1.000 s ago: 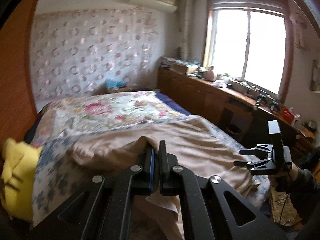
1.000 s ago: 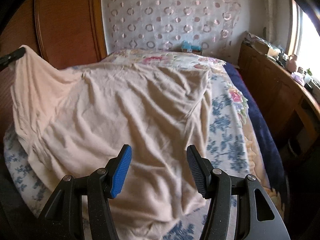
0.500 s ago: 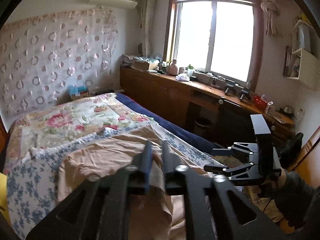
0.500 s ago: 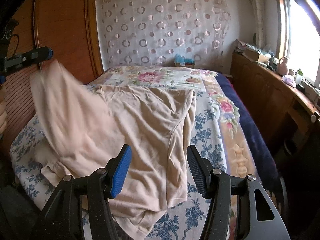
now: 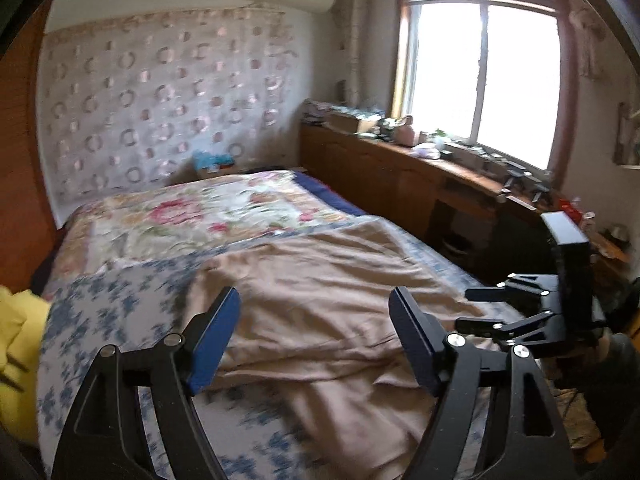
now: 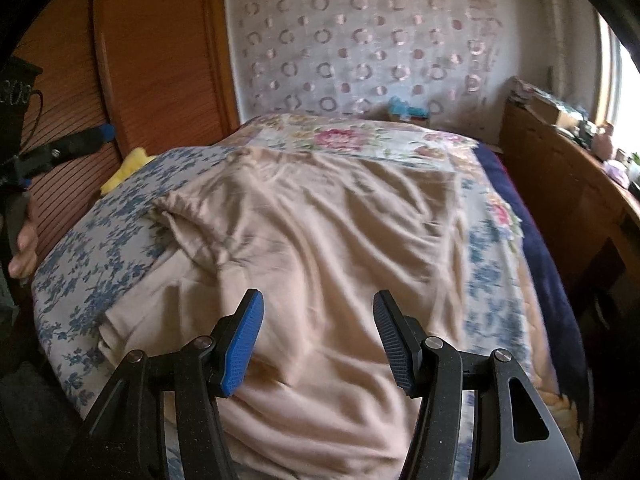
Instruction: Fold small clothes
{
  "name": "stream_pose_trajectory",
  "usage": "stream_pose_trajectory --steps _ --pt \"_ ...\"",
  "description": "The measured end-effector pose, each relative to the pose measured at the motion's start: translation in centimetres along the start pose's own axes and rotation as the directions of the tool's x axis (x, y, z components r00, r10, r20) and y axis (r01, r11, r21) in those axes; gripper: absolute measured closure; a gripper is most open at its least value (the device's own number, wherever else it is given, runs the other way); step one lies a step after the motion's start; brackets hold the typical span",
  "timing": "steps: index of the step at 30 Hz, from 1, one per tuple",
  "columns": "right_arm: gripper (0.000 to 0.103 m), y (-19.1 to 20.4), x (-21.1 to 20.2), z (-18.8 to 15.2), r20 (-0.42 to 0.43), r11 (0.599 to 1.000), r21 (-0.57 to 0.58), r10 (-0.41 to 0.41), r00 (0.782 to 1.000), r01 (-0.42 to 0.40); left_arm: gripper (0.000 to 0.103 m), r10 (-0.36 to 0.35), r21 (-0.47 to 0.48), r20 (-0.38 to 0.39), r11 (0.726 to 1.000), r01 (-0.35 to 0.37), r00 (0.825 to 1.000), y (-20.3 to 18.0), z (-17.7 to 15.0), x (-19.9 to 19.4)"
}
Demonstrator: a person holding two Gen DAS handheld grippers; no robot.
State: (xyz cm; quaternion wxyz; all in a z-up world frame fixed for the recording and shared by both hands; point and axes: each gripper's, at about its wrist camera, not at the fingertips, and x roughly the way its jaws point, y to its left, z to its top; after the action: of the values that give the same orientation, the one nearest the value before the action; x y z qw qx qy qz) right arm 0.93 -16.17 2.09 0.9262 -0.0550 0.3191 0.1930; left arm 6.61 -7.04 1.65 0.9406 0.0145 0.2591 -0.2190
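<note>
A beige garment point(image 5: 328, 300) lies spread and wrinkled on the floral bed cover point(image 5: 120, 300), one flap folded over on its left side in the right wrist view. My left gripper point(image 5: 316, 308) hangs open above the garment's near edge, nothing between its blue pads. In the left wrist view the right gripper point(image 5: 476, 308) shows at the right, beside the bed. In the right wrist view the beige garment point(image 6: 320, 248) fills the middle, and my right gripper point(image 6: 318, 312) stands open just above it. The left gripper point(image 6: 80, 142) appears at the far left there, held by a hand point(image 6: 22, 248).
A yellow cloth point(image 5: 16, 344) lies at the bed's left edge by a wooden wardrobe point(image 6: 160, 60). A long wooden cabinet point(image 5: 400, 184) with clutter runs under the window point(image 5: 480, 76) on the right. A patterned curtain point(image 6: 360, 40) hangs behind the bed.
My left gripper carried a corner of the beige garment across, then let go and opened. The garment dropped flat onto the bed with a fold. The right gripper stayed open.
</note>
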Motion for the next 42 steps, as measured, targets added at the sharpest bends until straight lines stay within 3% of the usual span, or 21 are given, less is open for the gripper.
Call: stream_pose_trajectory --steps 11,28,31,33,37,42 --pt "0.044 3.5 4.4 0.7 -0.058 0.997 -0.061 0.049 0.997 -0.053 0.026 0.096 -0.046 -0.068 0.994 -0.099 0.993 3.1 -3.8 1.1" --pt "0.044 3.8 7.0 0.4 -0.126 0.997 -0.076 0.023 0.992 -0.032 0.026 0.108 -0.082 -0.098 0.990 -0.116 0.989 4.6 -5.7 1.3" --pt "0.063 4.2 6.9 0.4 -0.124 0.994 -0.094 0.044 0.991 -0.056 0.026 0.104 -0.094 -0.112 0.989 -0.115 0.988 4.8 -6.4 1.6" --pt "0.086 4.4 6.5 0.2 -0.118 0.991 -0.119 0.046 0.992 -0.060 0.026 0.101 -0.099 -0.122 0.989 -0.113 0.987 4.7 -6.8 1.9" --pt "0.092 4.5 5.0 0.5 -0.078 0.989 -0.136 0.053 0.996 -0.063 0.026 0.096 -0.102 -0.136 0.989 -0.111 0.986 4.6 -7.4 2.3" --pt "0.093 3.8 1.0 1.7 0.043 0.992 -0.087 0.092 0.995 -0.088 0.026 0.095 -0.105 -0.131 0.988 -0.109 0.987 4.5 -7.5 2.2"
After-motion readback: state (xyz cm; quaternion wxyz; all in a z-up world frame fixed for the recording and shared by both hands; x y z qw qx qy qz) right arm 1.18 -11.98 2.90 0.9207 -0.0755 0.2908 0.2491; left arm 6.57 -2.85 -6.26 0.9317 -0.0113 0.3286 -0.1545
